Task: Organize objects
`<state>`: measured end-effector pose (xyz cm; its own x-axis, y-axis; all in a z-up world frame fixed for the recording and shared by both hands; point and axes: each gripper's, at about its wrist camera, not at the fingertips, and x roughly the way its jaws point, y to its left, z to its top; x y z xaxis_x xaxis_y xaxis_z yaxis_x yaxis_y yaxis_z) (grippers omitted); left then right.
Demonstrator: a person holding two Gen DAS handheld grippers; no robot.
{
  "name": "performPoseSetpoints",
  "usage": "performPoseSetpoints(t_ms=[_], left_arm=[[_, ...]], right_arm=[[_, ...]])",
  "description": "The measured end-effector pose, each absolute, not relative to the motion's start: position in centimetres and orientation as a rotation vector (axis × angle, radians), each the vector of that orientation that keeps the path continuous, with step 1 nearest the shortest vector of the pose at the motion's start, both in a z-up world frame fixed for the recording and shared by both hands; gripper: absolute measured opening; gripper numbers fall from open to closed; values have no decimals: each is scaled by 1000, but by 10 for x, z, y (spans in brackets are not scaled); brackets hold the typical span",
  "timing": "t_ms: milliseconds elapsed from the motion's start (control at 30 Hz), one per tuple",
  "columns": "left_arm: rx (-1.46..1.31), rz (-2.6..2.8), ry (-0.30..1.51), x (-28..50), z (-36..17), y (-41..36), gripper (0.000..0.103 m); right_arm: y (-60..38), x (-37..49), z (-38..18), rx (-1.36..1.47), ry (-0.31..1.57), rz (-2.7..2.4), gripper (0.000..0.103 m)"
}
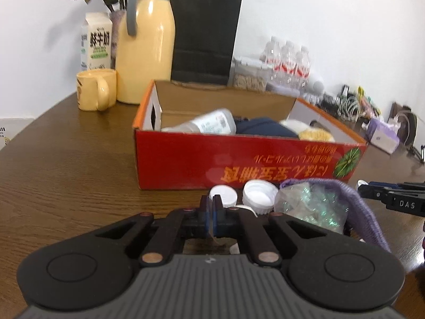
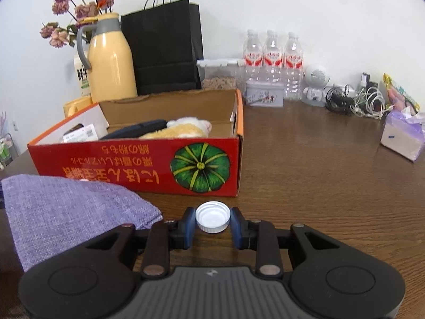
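My right gripper (image 2: pixel 213 222) is clamped on a white bottle cap (image 2: pixel 212 216), open side up, one blue pad against each flank, just above the wooden table (image 2: pixel 318 186). The red cardboard box (image 2: pixel 138 164) stands at twelve o'clock from that cap, near but apart; in it lie a plush toy (image 2: pixel 180 130), a dark blue item (image 2: pixel 138 130) and a clear plastic bottle (image 1: pixel 204 125) on its side. My left gripper (image 1: pixel 211 207) has its fingers together with no gap showing; whether the thin pale edge between the pads is held I cannot tell. At its one o'clock lie two more white caps (image 1: pixel 259 195) before the box wall, and at two o'clock a purple knitted pouch (image 1: pixel 353 202) holding crinkled clear wrap (image 1: pixel 310 204). Beyond the box, at eleven o'clock, stand a yellow mug (image 1: pixel 95 90), a yellow thermos jug (image 1: pixel 146 47) and a black paper bag (image 1: pixel 204 34).
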<state>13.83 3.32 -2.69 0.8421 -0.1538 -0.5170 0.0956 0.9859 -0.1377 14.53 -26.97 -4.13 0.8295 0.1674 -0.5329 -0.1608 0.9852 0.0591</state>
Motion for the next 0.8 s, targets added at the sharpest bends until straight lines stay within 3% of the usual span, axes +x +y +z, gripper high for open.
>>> performPoseSetpoints(t_ms=[467,800], left_arm=[[-141,-145,404,131,30,37,3],[-135,-138,279,174,78,20,3]], right_arm=[[-257,127,-5,-19,412,223,27],[-221,172,44,-26,298,275,27]])
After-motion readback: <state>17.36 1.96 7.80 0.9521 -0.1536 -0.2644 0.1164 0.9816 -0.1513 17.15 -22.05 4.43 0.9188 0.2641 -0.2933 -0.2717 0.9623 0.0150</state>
